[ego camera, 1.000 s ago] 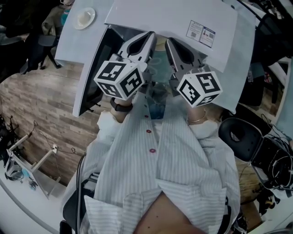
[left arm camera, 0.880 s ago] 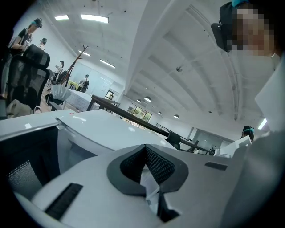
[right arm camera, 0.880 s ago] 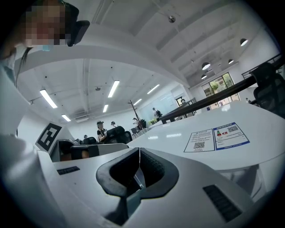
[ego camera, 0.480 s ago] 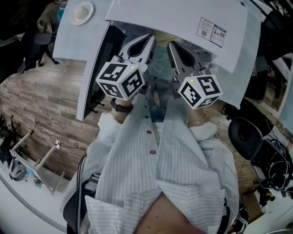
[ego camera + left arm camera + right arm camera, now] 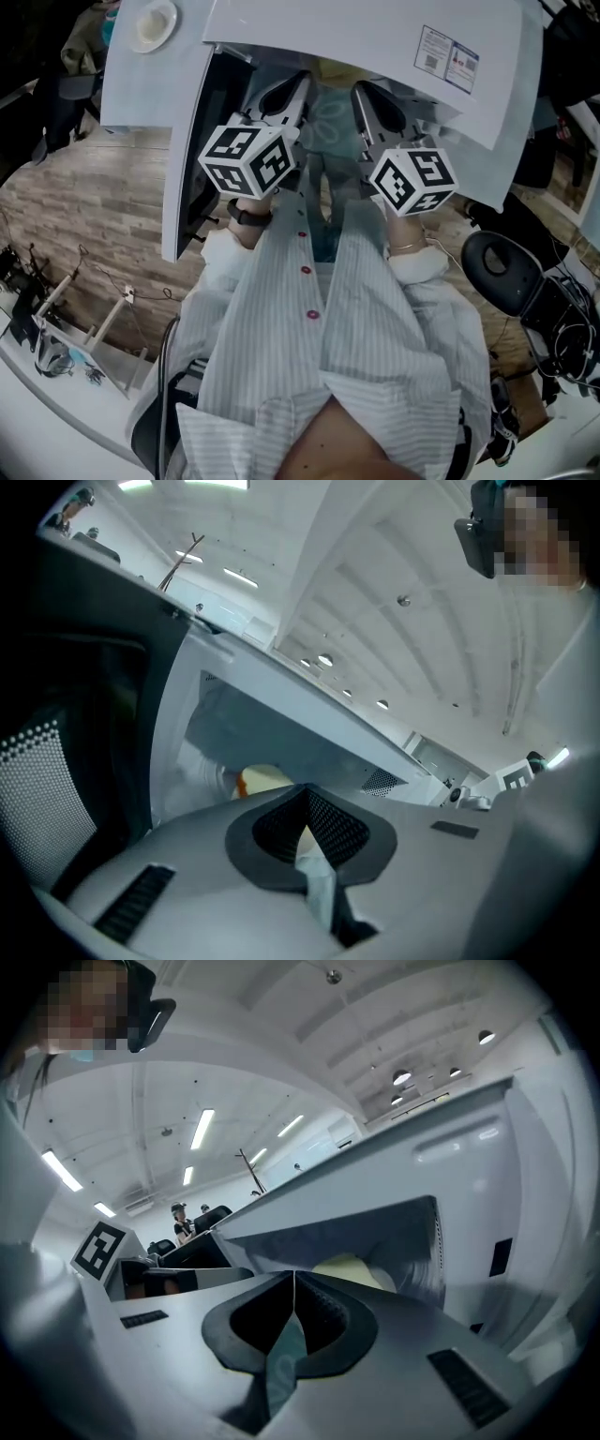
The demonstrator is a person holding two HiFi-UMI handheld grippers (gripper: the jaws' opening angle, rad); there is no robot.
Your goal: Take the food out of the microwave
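Observation:
A white microwave point(image 5: 356, 37) stands in front of me with its door point(image 5: 187, 141) swung open to the left. My left gripper point(image 5: 289, 92) and right gripper point(image 5: 373, 101) reach side by side under its front edge. Between them hangs a pale teal, patterned dish point(image 5: 328, 122). In the left gripper view the left gripper point(image 5: 307, 803) is shut on a thin teal edge point(image 5: 317, 878). The right gripper point(image 5: 294, 1288) pinches a like edge point(image 5: 284, 1358). Yellowish food point(image 5: 262, 778) lies just past the jaws, against the cavity; the right gripper view shows the food point(image 5: 347, 1269) too.
The open door stands close by the left gripper's outer side. A small white plate point(image 5: 155, 23) lies on the table to the door's left. A black chair point(image 5: 506, 272) is at my right and a white rack point(image 5: 56, 319) on the wooden floor at lower left.
Both grippers have sunk together, still shut on the teal dish. In the head view the microwave's top now reaches further over them.

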